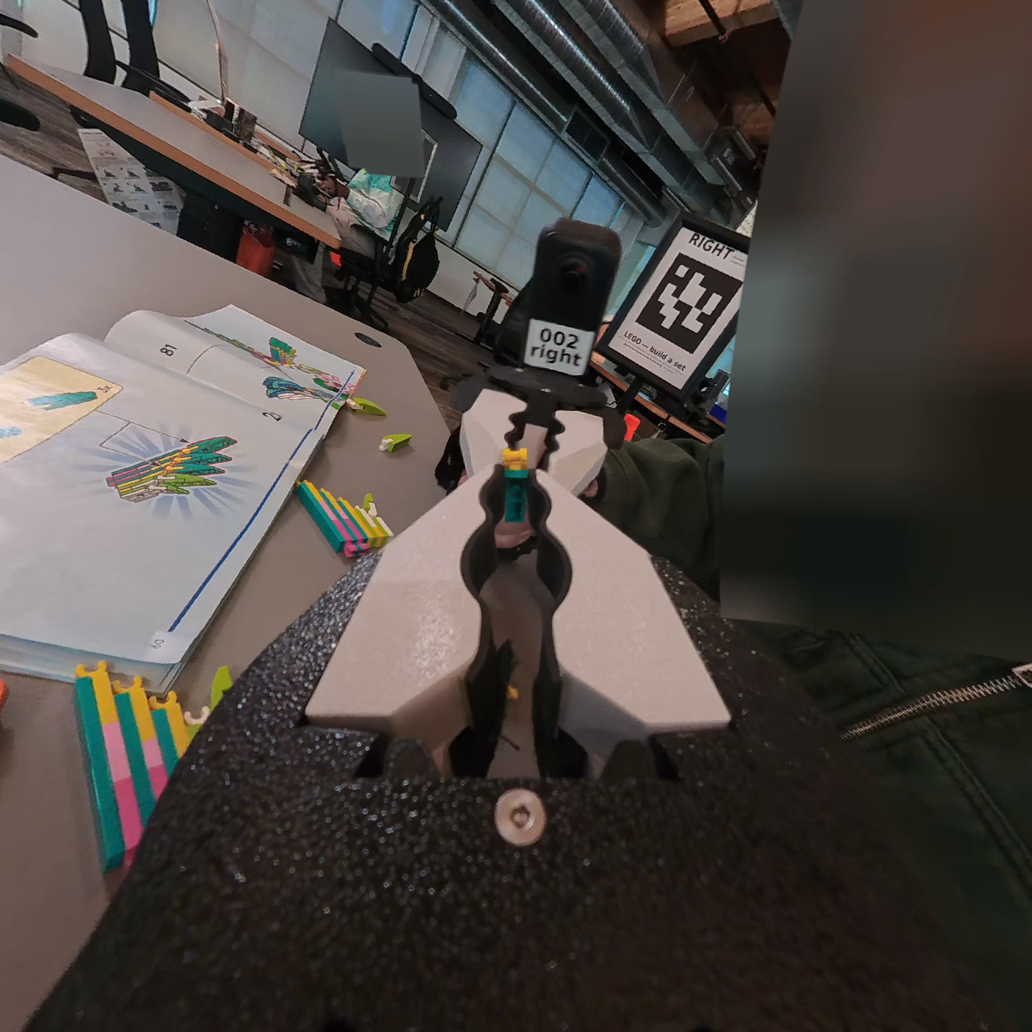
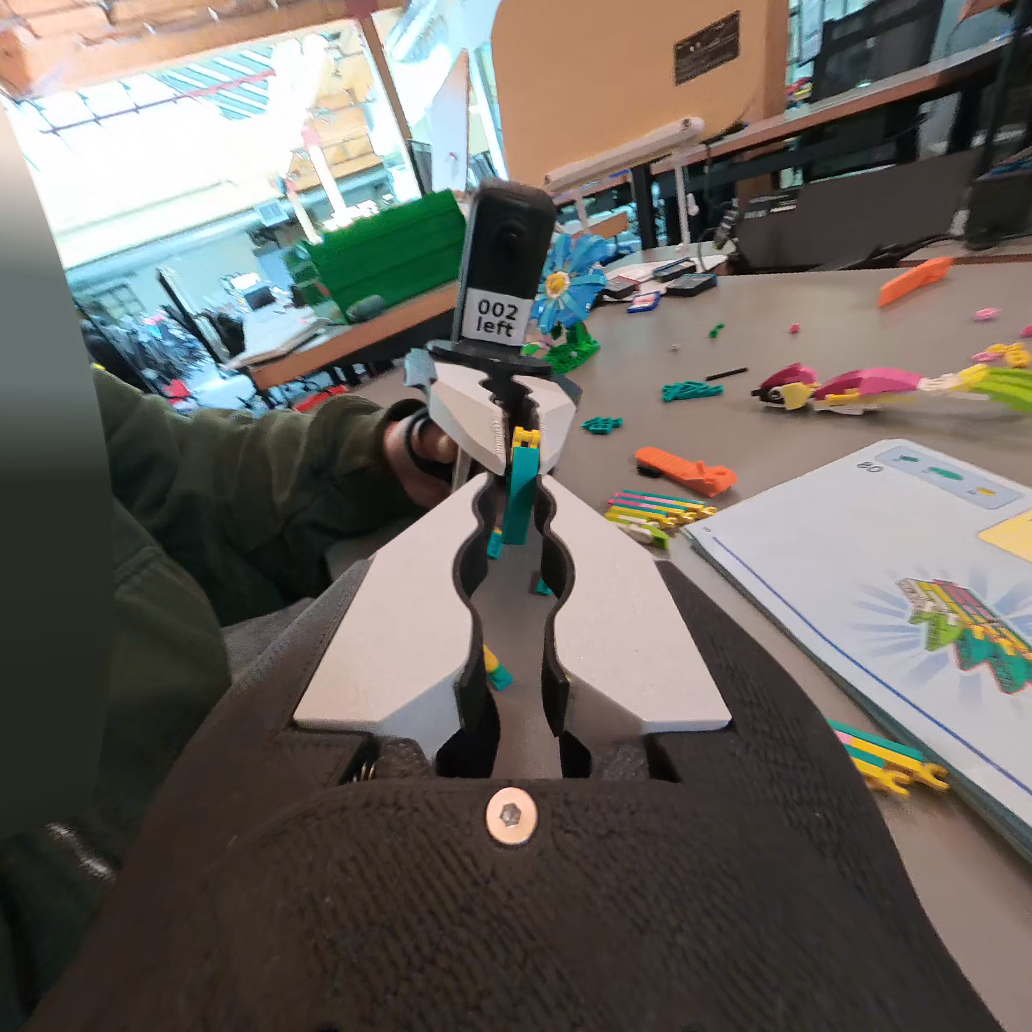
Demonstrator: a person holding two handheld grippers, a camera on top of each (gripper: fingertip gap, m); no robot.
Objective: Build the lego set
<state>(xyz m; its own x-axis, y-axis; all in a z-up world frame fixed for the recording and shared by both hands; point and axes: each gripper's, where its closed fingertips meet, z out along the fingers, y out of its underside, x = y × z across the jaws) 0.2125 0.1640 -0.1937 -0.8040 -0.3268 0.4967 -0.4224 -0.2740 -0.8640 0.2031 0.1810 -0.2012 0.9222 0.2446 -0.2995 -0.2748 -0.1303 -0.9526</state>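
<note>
This is an open-plan office or lab workspace with an industrial look. Long tables (image 1: 184, 151) with wood edges run in rows, with black office chairs (image 1: 120, 42) behind them. Exposed metal ducts (image 1: 586, 72) and wooden beams cross the ceiling above a wall of tall windows (image 1: 519, 167). A large dark screen (image 1: 391, 123) stands on a stand, a framed marker sign (image 1: 678, 304) sits on another table, and green bins (image 2: 385, 257) stand farther off.

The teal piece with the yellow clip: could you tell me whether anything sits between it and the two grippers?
Nothing visible does. The teal piece with its yellow clip is pinched right where the left gripper and right gripper meet tip to tip.
</note>
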